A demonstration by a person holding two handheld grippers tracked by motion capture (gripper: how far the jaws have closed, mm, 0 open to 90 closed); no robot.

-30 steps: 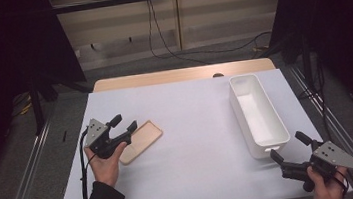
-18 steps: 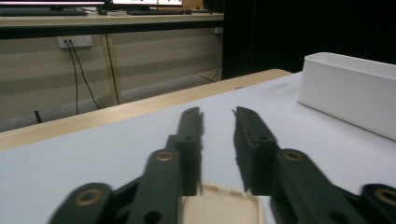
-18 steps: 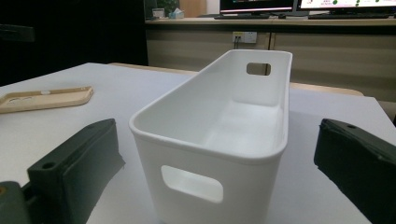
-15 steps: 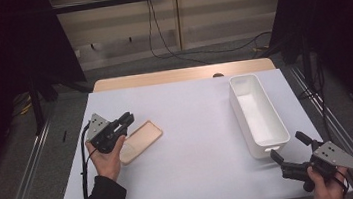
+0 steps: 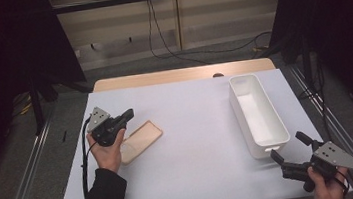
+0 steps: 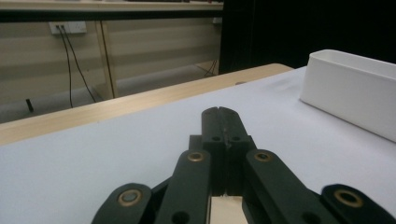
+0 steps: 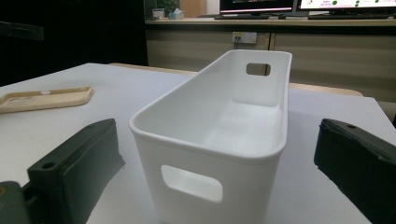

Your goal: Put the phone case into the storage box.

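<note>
Left gripper (image 5: pixel 128 115) jaws just pressed together, empty, above tan phone case (image 5: pixel 141 140) (near end hidden by hand), right gripper (image 5: pixel 289 148) spread before white bin (image 5: pixel 258 114)

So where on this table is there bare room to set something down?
The widest bare patch of the white table top lies between the phone case and the white bin. The near strip between both hands and the far strip are bare too. Tightest: around the left tool and by the bin's near end, at the right tool.
</note>
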